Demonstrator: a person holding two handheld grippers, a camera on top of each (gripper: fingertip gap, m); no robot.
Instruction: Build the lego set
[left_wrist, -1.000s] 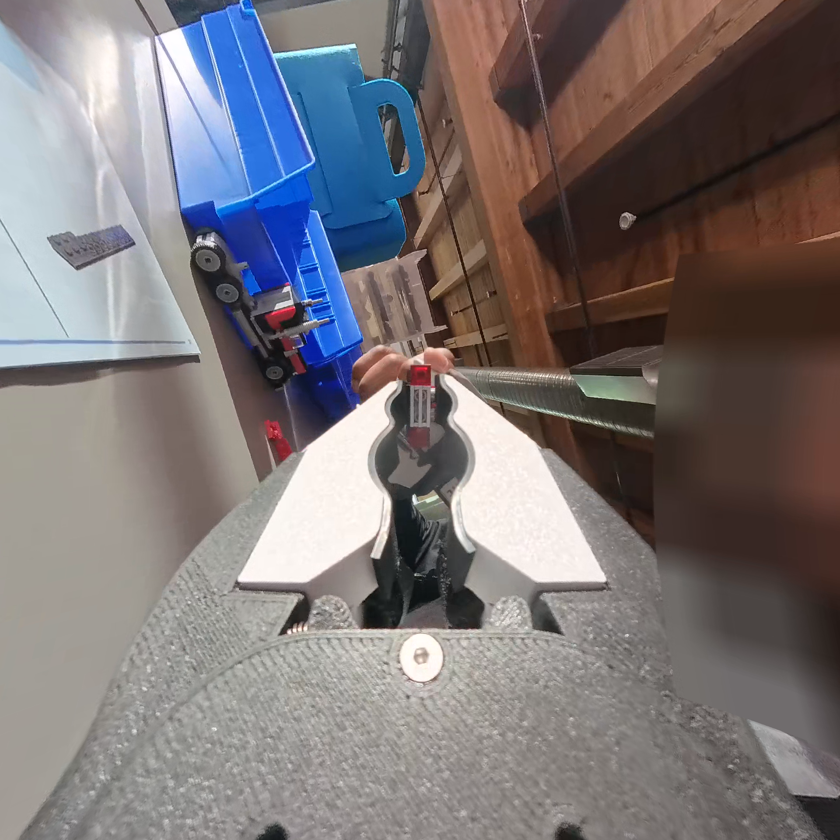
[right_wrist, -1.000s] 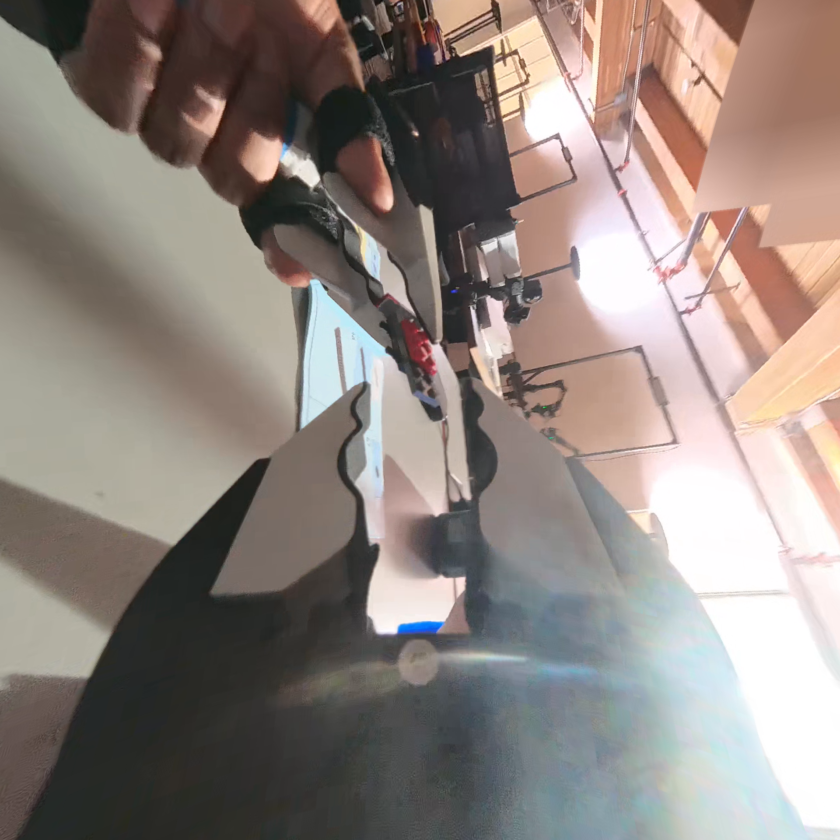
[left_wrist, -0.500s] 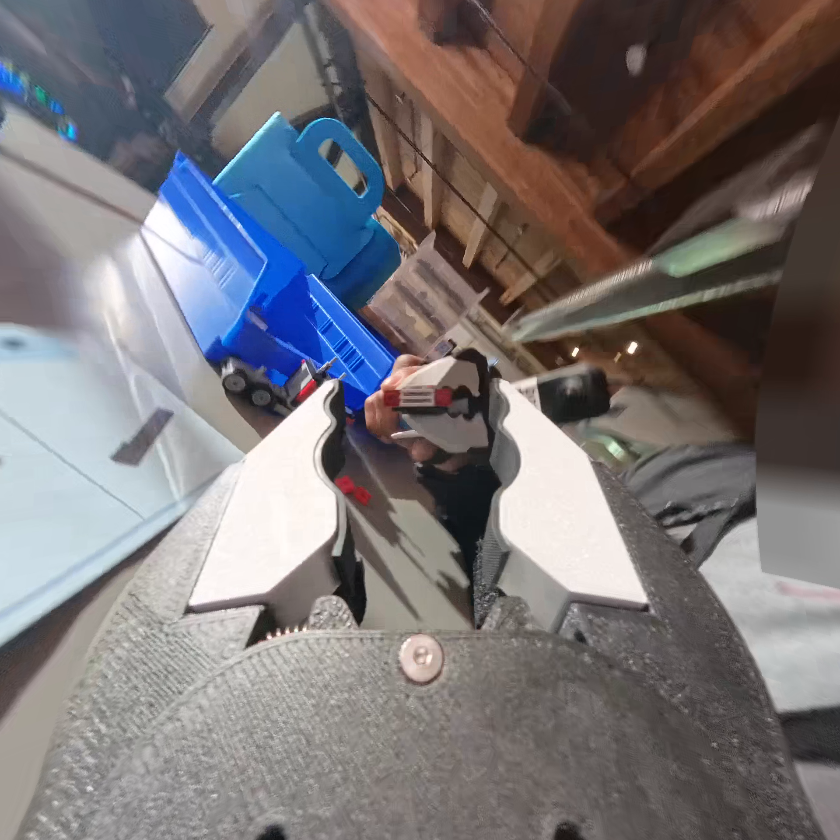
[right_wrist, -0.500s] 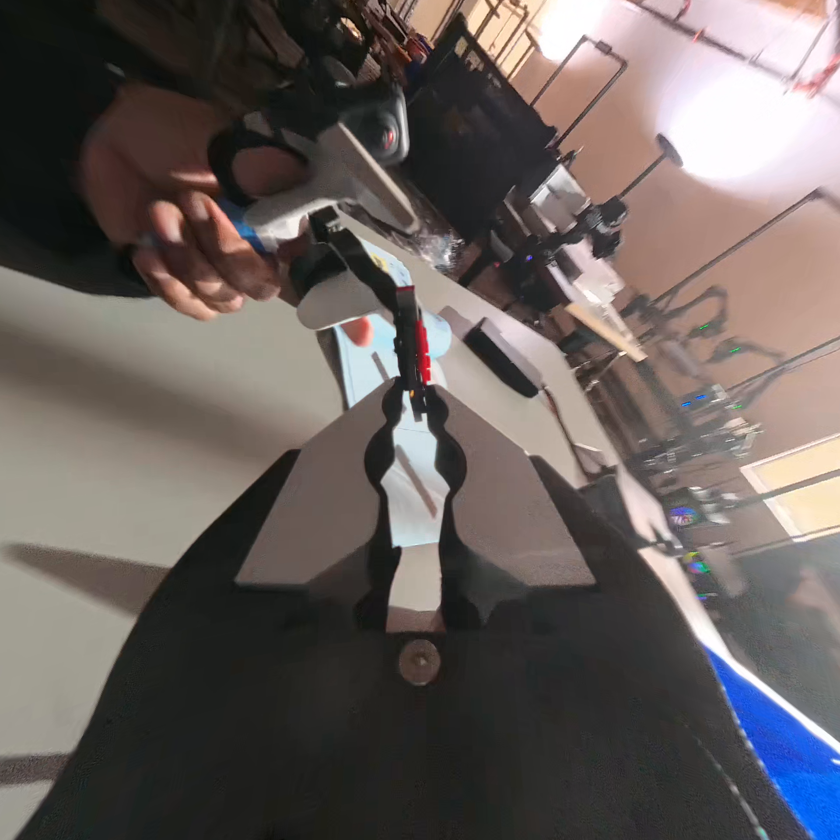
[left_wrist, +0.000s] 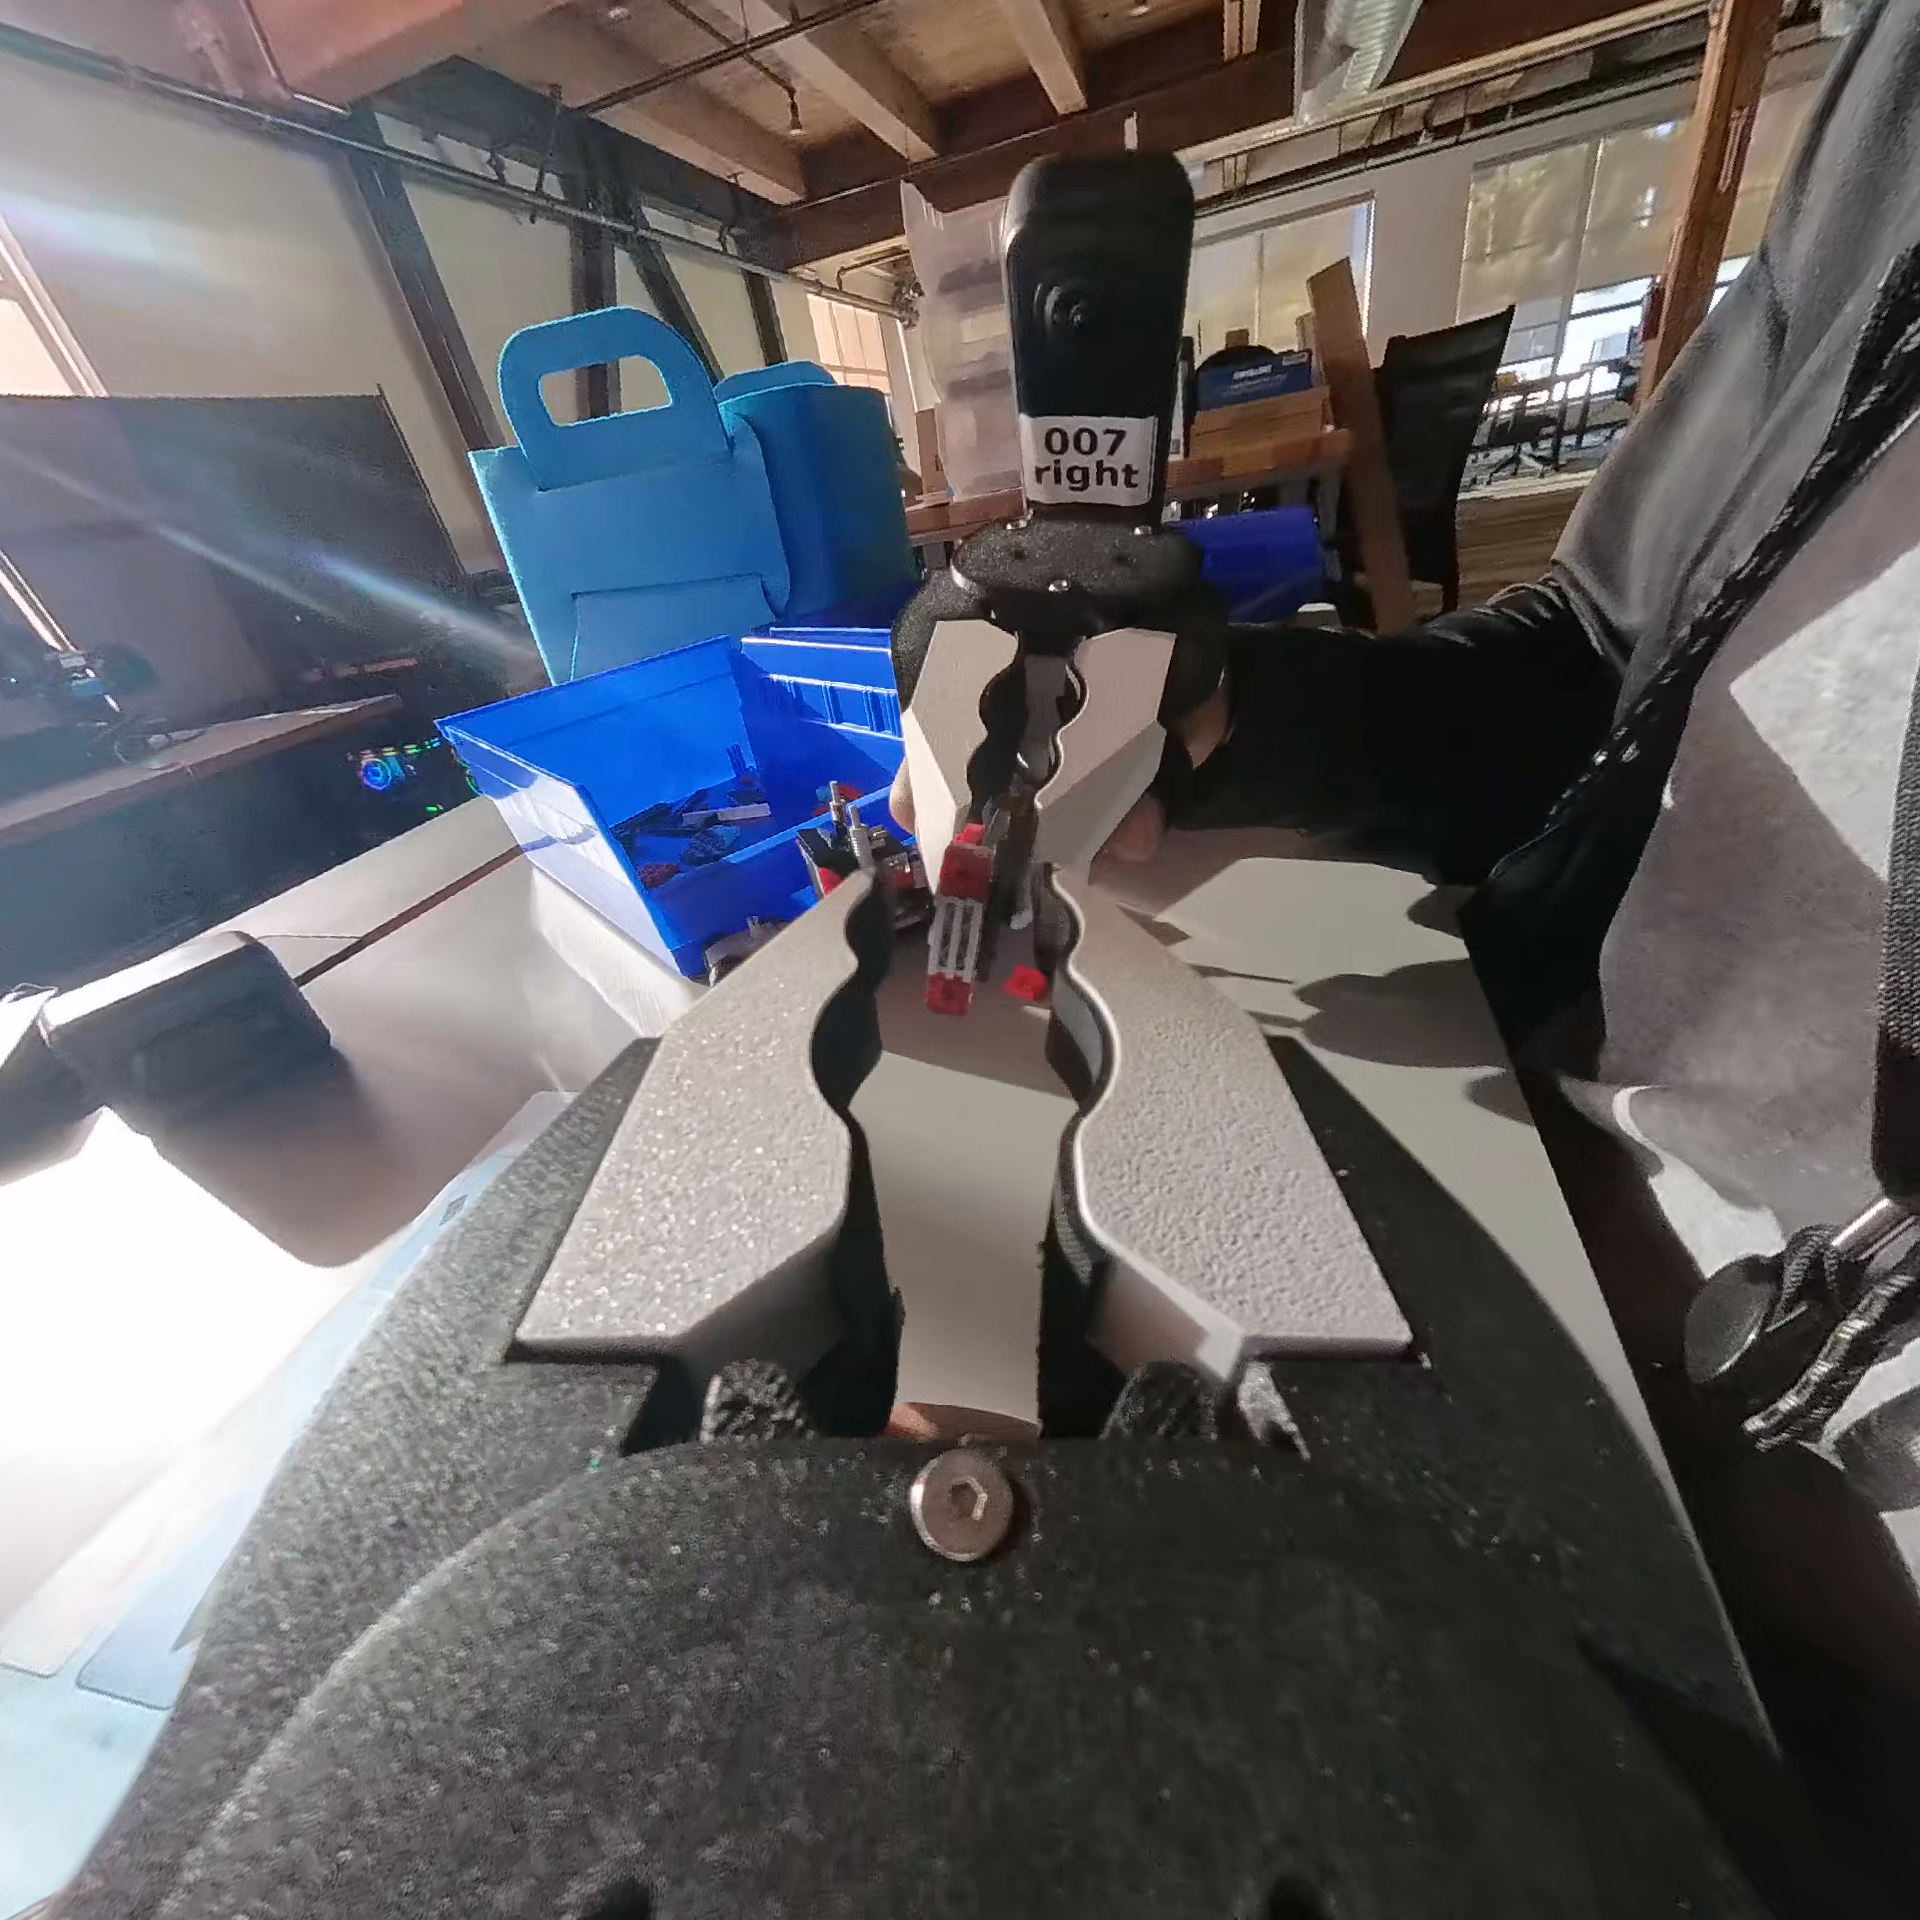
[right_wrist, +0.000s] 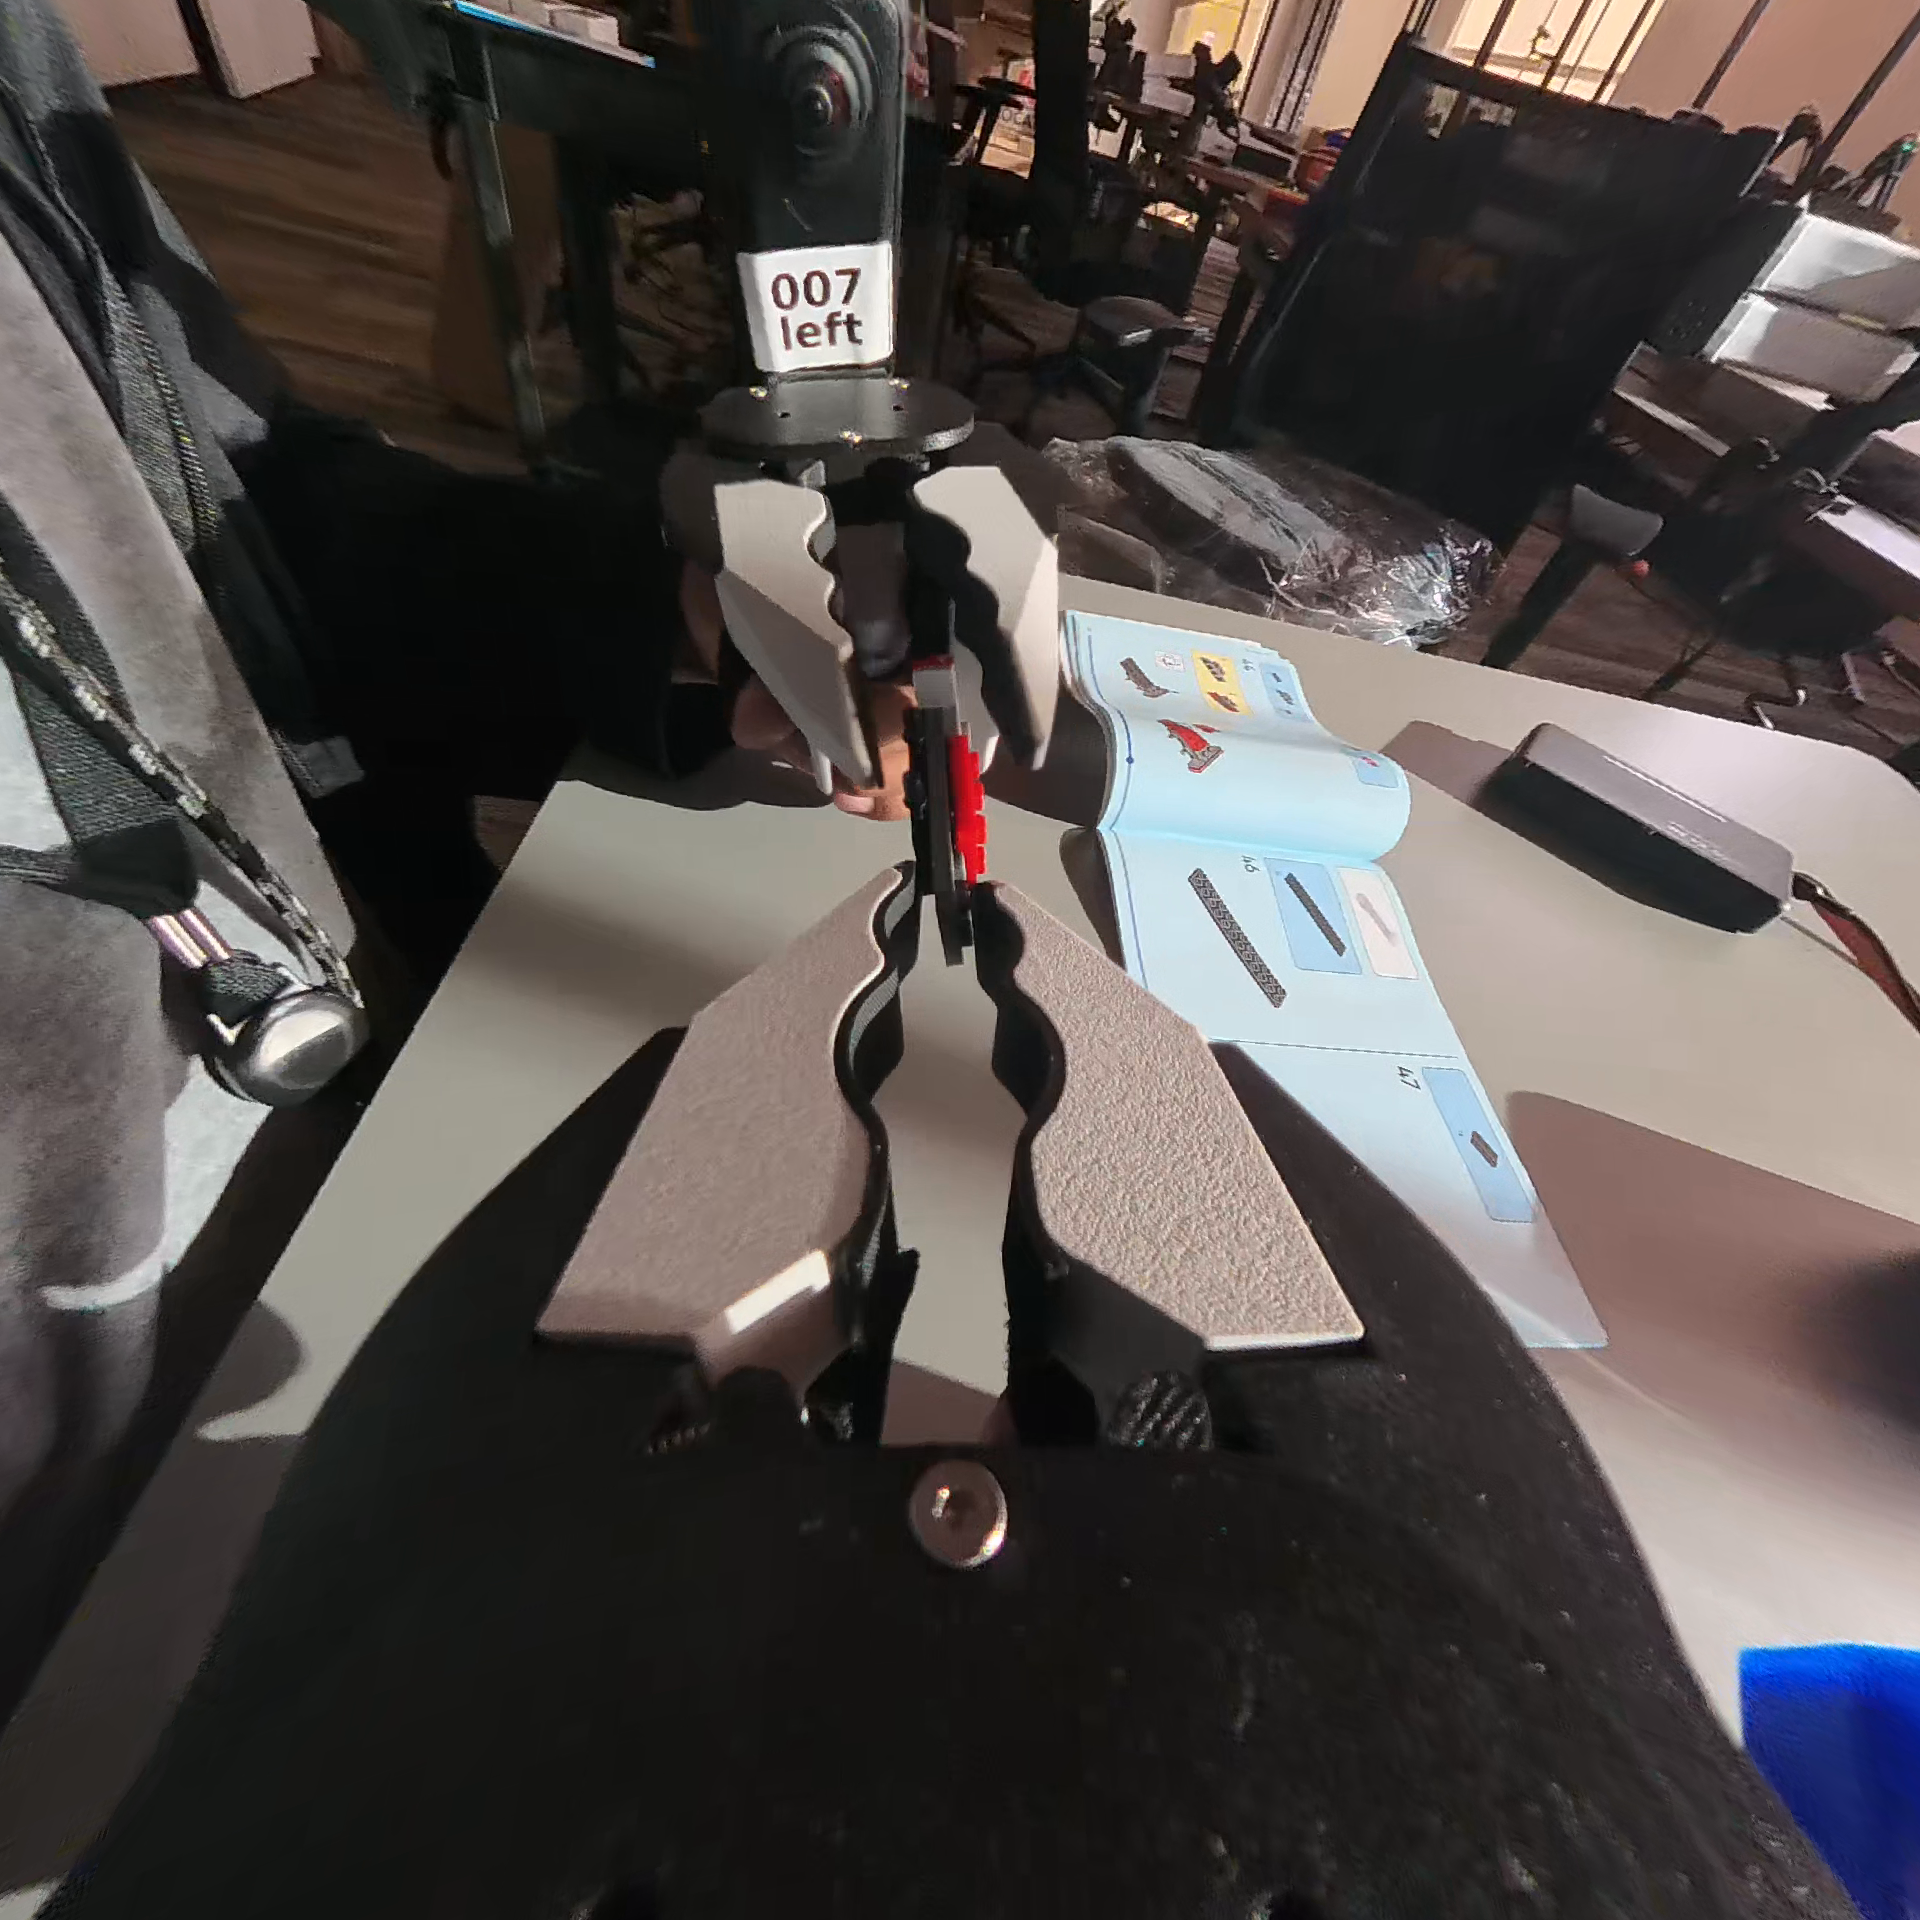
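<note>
Our little lego piece (right_wrist: 948, 831) is a thin flat strip of black, red and grey bricks, and it is up in the air above the tabletop (right_wrist: 665, 935), near its front edge, between our two tools. The right tool (right_wrist: 943, 914) is clenched on the strip's near end, with the jaws pinching it flat on both sides. The left tool (right_wrist: 914, 717) faces it with its jaws apart around the far end of the strip, and we cannot tell if it touches the strip. We think the strip is very light and stiff, but it is made of small bricks pressed together, so it could snap apart if we twist or bend it. The plastic is smooth and may slip, so it looks best to hold it by the flat wide sides, close to the end, and squeeze gently. From the left tool's camera we see the strip (left_wrist: 961, 935) hanging down from the right tool, with one loose red brick (left_wrist: 1025, 980) lying on the tabletop just beside it. Behind that is a partly built car (left_wrist: 868, 878), and next to it a blue bin (left_wrist: 582, 769) with more bricks inside, toward the far edge. The open instruction book (right_wrist: 1299, 914) lies flat toward the other side, with a dark box (right_wrist: 1642, 831) past it.
</note>
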